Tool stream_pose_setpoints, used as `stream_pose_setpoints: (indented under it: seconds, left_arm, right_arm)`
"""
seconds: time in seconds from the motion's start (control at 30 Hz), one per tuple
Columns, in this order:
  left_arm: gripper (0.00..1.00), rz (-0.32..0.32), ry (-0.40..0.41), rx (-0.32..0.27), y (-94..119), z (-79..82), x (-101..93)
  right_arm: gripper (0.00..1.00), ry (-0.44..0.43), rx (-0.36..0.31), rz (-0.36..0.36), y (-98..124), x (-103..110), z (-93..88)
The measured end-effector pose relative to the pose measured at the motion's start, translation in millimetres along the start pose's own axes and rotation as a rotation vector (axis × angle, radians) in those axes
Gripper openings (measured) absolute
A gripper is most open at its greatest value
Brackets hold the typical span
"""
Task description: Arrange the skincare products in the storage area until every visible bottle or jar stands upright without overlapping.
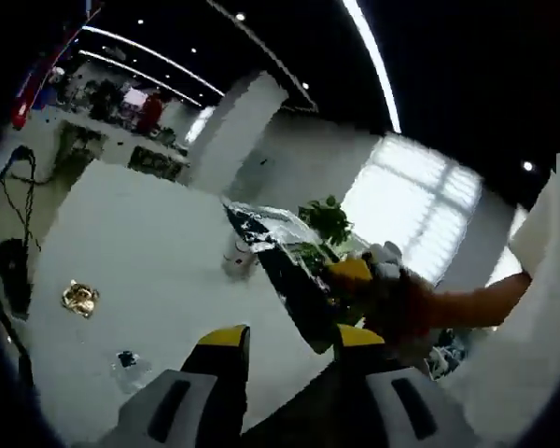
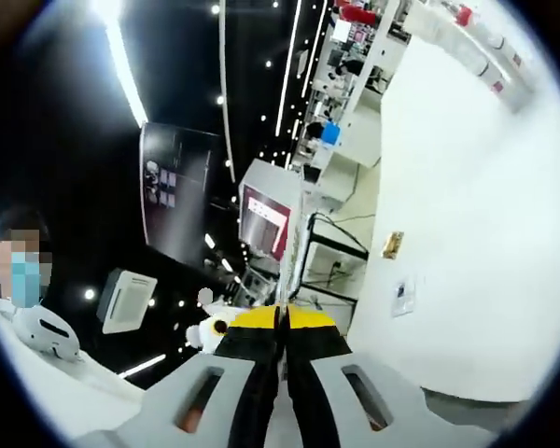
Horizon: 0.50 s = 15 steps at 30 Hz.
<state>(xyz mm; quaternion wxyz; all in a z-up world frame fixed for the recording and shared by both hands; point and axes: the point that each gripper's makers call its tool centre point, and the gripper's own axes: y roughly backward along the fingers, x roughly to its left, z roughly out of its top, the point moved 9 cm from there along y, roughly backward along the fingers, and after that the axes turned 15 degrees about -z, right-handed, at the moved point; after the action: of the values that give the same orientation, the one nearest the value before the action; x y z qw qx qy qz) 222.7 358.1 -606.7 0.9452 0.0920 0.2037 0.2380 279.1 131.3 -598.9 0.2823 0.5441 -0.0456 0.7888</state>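
1. Up close, the left gripper [image 1: 291, 338] has its yellow-tipped jaws standing apart with nothing between them; a dark gap shows from tip to tip.
2. Meanwhile the right gripper [image 2: 281, 319] has its jaws pressed together, yellow tips meeting along a thin line, and nothing visibly caught there.
3. Just past the left jaws, to the right and above, a person's hand [image 1: 406, 308] reaches in over a dark tray-like storage holder [image 1: 294, 271] that is tilted up off the white table [image 1: 140, 252]; it looks as though the holder is being steadied or shifted, though I can't tell for sure.
4. A small white jar [image 1: 238, 259] stands on the table just beside the holder's left edge, well ahead of the open jaws and not touched by them.
5. Further left on the table lie a crumpled gold wrapper [image 1: 79, 298] and a small dark cap-like object [image 1: 126, 358], apart from everything else.
6. Both grippers look lifted away from the products, so I'd judge the arranging hasn't properly begun.
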Motion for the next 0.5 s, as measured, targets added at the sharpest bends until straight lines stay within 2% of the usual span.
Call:
stream_pose_setpoints:
  seconds: [0.03, 0.07, 0.13, 0.17, 0.2, 0.23, 0.27, 0.3, 0.4, 0.5]
  left_arm:
    - [0.45, 0.04, -0.111, 0.001, -1, -2.2, 2.1]
    - [0.47, 0.072, -0.142, -0.011, -3, -5.0, 4.4]
    - [0.48, 0.104, -0.064, -0.015, -6, -12.1, 7.8]
    - [0.48, 0.119, -0.046, 0.001, -7, -14.6, 9.3]
    - [0.49, 0.163, -0.073, 0.045, -7, -15.8, 11.6]
    - [0.47, 0.25, -0.128, 0.056, -7, -14.5, 15.0]
    - [0.46, 0.298, -0.17, 0.058, -7, -14.0, 17.7]
    - [0.45, 0.303, -0.199, 0.081, -10, -13.0, 18.4]
    - [0.44, 0.308, -0.195, 0.08, -17, -12.2, 24.7]
    - [0.41, 0.344, -0.213, 0.193, -22, -25.0, 30.2]
  right_arm:
    - [0.0, 0.046, 0.021, -0.038, -1, -4, 5.1]
    - [0.0, 0.071, 0.042, -0.068, -2, -6, 9.4]
    - [0.0, 0.084, 0.04, -0.087, -5, -7, 17.8]
    - [0.0, 0.08, 0.038, -0.087, -6, -8, 21.6]
    - [0.0, 0.072, 0.036, -0.087, -7, -7, 25.0]
    - [0.0, 0.071, 0.031, -0.09, -8, -8, 28.5]
    - [0.0, 0.072, 0.024, -0.096, -9, -7, 30.1]
    - [0.0, 0.072, 0.021, -0.101, -10, -8, 32.8]
    - [0.0, 0.063, 0.014, -0.135, -14, -13, 39.1]
    - [0.0, 0.05, 0.019, -0.168, -18, -19, 44.3]
